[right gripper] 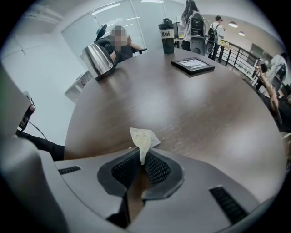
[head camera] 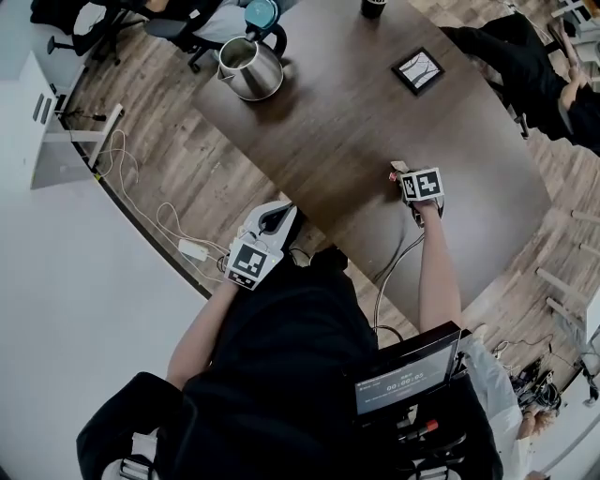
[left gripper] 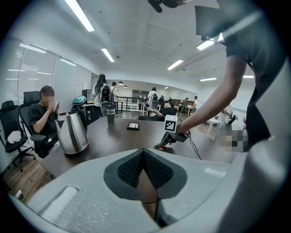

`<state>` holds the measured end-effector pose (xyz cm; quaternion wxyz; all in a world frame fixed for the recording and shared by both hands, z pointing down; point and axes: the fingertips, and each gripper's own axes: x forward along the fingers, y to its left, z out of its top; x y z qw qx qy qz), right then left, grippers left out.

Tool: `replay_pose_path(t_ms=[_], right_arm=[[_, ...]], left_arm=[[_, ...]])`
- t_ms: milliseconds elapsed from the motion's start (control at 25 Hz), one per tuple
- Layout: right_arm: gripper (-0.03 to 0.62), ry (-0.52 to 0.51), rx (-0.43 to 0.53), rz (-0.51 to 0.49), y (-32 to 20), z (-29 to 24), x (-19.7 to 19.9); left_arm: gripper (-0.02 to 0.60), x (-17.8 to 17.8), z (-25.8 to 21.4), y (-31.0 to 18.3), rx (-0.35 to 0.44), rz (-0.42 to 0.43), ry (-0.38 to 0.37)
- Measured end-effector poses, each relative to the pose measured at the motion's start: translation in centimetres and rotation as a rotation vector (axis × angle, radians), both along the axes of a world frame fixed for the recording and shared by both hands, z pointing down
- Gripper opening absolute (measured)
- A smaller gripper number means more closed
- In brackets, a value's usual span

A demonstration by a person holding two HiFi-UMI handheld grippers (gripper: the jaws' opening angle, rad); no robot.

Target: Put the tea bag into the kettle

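The steel kettle [head camera: 251, 67] stands with its lid open at the far left corner of the dark wooden table [head camera: 356, 112]; it also shows in the left gripper view [left gripper: 72, 132] and the right gripper view [right gripper: 97, 59]. My right gripper [right gripper: 142, 157] is shut on a pale tea bag [right gripper: 143, 139], whose top sticks up from between the pads. It points steeply down near the table's front edge [head camera: 403, 178]. My left gripper [head camera: 277, 217] hovers at the table's near left edge, well away from the kettle. Its pads [left gripper: 143, 152] meet with nothing between them.
A black-framed square [head camera: 418, 70] lies at the far right of the table, and a dark cup [head camera: 372, 7] stands at its far end. Office chairs [head camera: 187, 23] and a seated person [left gripper: 43, 113] are behind the kettle. White cables [head camera: 159, 220] trail on the floor at left.
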<state>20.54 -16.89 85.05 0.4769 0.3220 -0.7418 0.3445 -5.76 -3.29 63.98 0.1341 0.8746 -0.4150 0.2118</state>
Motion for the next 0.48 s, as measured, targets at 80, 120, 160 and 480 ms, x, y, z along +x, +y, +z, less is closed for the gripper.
replay_pose_path(t_ms=[80, 120, 160, 480], right_arm=[[0.031, -0.018, 0.033, 0.045, 0.0, -0.1, 0.1], [0.031, -0.033, 0.044, 0.077, 0.0, -0.1, 0.2], [0.031, -0.049, 0.052, 0.111, 0.0, -0.2, 0.3], [0.031, -0.126, 0.082, 0.261, 1.6, -0.5, 0.5]], left_arm=[[0.002, 0.2, -0.1, 0.0, 0.005, 0.017, -0.006], [0.002, 0.3, -0.1, -0.1, 0.008, 0.025, -0.009], [0.002, 0.5, -0.2, -0.1, 0.011, 0.032, -0.012], [0.002, 1.5, -1.0, 0.0, 0.043, 0.076, -0.028]])
